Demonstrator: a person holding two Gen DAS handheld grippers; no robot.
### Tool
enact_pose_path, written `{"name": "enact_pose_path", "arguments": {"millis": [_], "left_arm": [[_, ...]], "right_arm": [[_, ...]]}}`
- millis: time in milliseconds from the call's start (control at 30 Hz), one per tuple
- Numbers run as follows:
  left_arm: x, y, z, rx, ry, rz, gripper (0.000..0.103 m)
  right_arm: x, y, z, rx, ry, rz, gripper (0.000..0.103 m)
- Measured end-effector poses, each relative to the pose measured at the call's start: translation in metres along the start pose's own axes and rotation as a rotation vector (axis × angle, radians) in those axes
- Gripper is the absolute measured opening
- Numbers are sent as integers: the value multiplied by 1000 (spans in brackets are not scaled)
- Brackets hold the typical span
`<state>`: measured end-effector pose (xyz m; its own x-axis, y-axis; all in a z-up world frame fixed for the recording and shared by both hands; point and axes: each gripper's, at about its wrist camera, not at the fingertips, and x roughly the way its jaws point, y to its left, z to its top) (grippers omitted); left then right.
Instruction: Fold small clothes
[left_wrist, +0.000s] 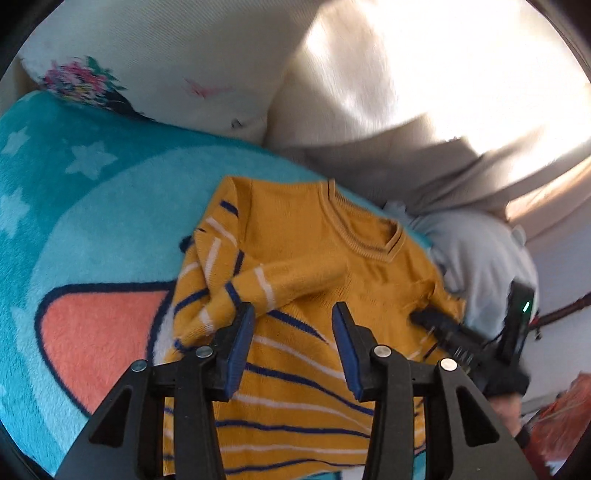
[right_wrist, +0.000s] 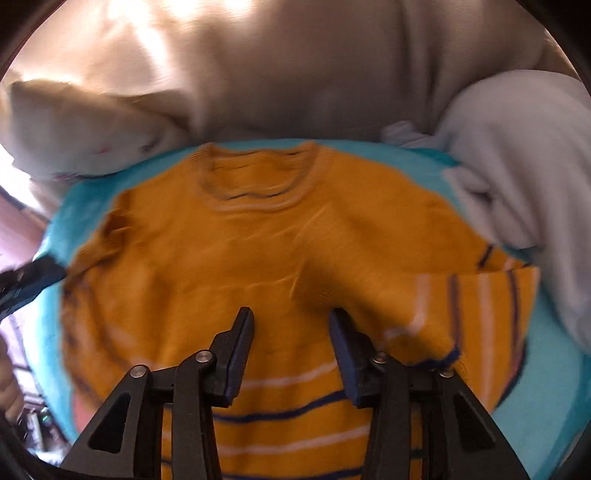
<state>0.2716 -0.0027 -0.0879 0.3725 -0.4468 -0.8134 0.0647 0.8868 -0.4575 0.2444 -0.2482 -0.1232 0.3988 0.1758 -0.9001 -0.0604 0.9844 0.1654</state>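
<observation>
A small mustard-yellow knit sweater (left_wrist: 317, 266) with navy and white stripes lies flat on a turquoise fleece blanket (left_wrist: 92, 206), neck away from me. Its left sleeve (left_wrist: 258, 288) is folded across the chest. My left gripper (left_wrist: 293, 317) is open and empty, hovering over the sweater's middle beside that sleeve. The right gripper (left_wrist: 424, 317) shows at the sweater's right edge. In the right wrist view the sweater (right_wrist: 229, 266) fills the frame, its right sleeve (right_wrist: 480, 306) folded inward. My right gripper (right_wrist: 291, 321) is open and empty just above the chest.
Cream sofa cushions (left_wrist: 369, 92) rise behind the blanket. A white pillow with a floral print (left_wrist: 155, 66) sits at the back left. A pale grey-blue garment (left_wrist: 476, 254) lies bunched to the sweater's right, and shows in the right wrist view (right_wrist: 517, 155).
</observation>
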Motion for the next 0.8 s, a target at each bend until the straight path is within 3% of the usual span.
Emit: {"name": "enact_pose_path", "arguments": {"millis": [100, 167, 233, 333, 433, 600, 733, 767, 800], "left_arm": [[30, 3, 6, 32, 35, 97, 38], [37, 11, 15, -11, 30, 84, 30], [36, 20, 25, -80, 23, 46, 29], [28, 30, 35, -121, -6, 72, 29], [13, 33, 35, -128, -15, 70, 30], [-21, 26, 15, -76, -55, 122, 34], [-27, 17, -4, -35, -67, 140, 39], [-22, 15, -7, -20, -60, 163, 39], [-17, 16, -9, -12, -52, 195, 39]], "right_arm": [[6, -30, 13, 84, -14, -23, 34], [5, -40, 20, 110, -28, -53, 33], [-2, -48, 25, 125, -54, -87, 34], [-23, -65, 23, 187, -103, -141, 42], [-50, -82, 11, 233, -121, -95, 43], [-75, -78, -19, 208, -110, 10, 55], [-60, -60, -34, 129, -69, -25, 59], [-57, -57, -37, 97, -54, -60, 39], [-50, -53, -37, 69, -35, -87, 9]]}}
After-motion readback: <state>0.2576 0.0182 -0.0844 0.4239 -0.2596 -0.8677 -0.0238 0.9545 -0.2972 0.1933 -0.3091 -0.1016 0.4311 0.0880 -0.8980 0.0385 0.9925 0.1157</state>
